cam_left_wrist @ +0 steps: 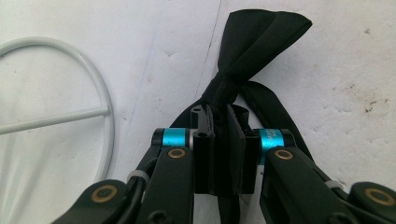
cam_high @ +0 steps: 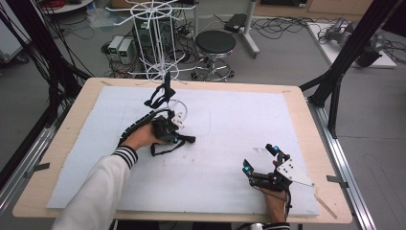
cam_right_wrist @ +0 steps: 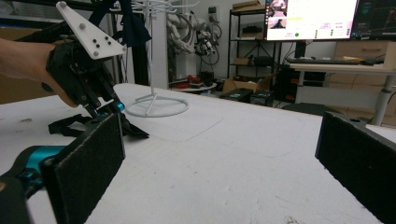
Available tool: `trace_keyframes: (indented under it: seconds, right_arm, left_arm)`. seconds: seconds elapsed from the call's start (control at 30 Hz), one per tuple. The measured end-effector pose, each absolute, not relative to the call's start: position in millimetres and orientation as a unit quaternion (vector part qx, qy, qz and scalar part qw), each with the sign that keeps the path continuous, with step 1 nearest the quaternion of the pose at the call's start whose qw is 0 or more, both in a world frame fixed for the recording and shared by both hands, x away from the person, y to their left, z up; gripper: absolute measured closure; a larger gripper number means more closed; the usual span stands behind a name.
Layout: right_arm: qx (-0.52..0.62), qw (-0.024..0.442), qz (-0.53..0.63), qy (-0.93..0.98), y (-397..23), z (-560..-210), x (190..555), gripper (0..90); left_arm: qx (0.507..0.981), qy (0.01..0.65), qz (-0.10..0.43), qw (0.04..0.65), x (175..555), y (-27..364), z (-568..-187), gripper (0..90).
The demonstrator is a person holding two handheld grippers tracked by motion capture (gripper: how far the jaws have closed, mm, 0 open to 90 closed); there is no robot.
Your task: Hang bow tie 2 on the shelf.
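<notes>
A black bow tie [cam_left_wrist: 254,42] with a strap lies on the white table cover [cam_high: 230,120]. My left gripper [cam_left_wrist: 219,119] is shut on it just behind the knot. In the high view the left gripper [cam_high: 183,139] sits left of centre, with the tie's strap [cam_high: 165,147] looped beneath it. My right gripper [cam_high: 260,159] rests near the front right, open, nothing between its jaws. The right gripper view looks between its wide-open pads [cam_right_wrist: 88,163] toward the left gripper [cam_right_wrist: 112,109] and the bow tie [cam_right_wrist: 70,125]. A second black bow tie [cam_high: 160,96] hangs on the white wire rack [cam_high: 155,33].
The wire rack's round base [cam_left_wrist: 95,93] lies on the cover just beside the left gripper. Behind the table are a black stool [cam_high: 215,43], cables and boxes on the floor. A black frame post [cam_high: 344,57] stands at the far right corner.
</notes>
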State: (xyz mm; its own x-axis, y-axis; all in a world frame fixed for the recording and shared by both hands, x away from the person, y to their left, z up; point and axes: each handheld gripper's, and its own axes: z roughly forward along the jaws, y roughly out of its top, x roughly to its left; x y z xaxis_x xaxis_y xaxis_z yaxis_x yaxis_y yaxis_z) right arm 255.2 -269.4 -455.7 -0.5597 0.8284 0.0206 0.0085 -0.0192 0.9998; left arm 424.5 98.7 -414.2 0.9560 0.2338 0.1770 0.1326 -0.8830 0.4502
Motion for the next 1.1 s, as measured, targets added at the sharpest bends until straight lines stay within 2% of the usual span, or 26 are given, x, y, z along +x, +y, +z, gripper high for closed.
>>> trace_keyframes:
  seconds: [0.2,1.1]
  right_arm:
    - [0.338,0.326,0.629,0.62,-269,-456,255,0.6]
    - [0.338,0.326,0.629,0.62,-269,-456,255,0.6]
  left_arm:
    - [0.962,0.094,0.117,0.229,421,99,-412,81.6]
    - [0.91,0.135,0.133,0.37,385,142,-375,81.5]
